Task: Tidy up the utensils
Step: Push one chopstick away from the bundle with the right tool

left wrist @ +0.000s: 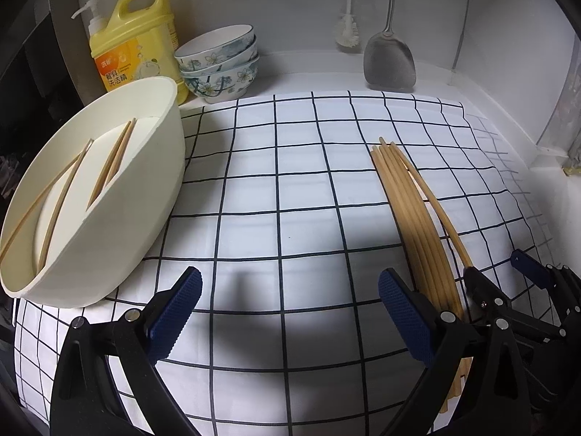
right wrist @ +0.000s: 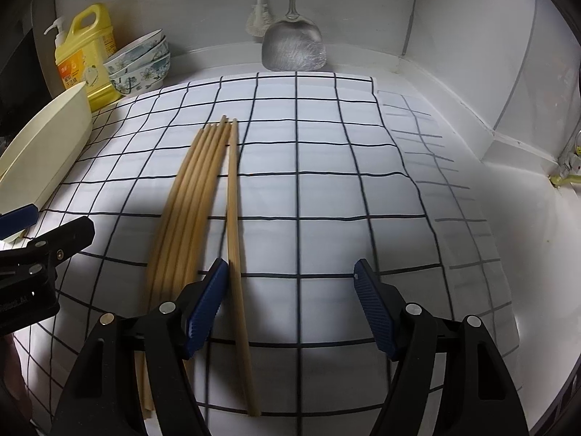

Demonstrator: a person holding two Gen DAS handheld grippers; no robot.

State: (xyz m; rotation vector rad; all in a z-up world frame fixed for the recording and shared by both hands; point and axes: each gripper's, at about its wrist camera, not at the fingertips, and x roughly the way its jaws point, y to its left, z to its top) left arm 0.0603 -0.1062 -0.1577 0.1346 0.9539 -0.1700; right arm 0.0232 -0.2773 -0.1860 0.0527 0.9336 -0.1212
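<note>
Several wooden chopsticks [left wrist: 417, 225] lie side by side on the checked cloth [left wrist: 290, 196]; they also show in the right wrist view [right wrist: 189, 196], with one chopstick [right wrist: 234, 218] slightly apart on the right. A cream tub [left wrist: 109, 196] at the left holds several chopsticks [left wrist: 116, 156]. My left gripper [left wrist: 290, 298] is open and empty above the cloth, its right finger beside the bundle. My right gripper [right wrist: 290, 290] is open, low over the cloth, with the lone chopstick just inside its left finger [right wrist: 207, 301].
A yellow detergent bottle [left wrist: 138, 43] and stacked floral bowls [left wrist: 221, 61] stand at the back left. A metal spatula [left wrist: 390, 54] and a white brush [left wrist: 348, 32] hang on the back wall. White walls enclose the right side.
</note>
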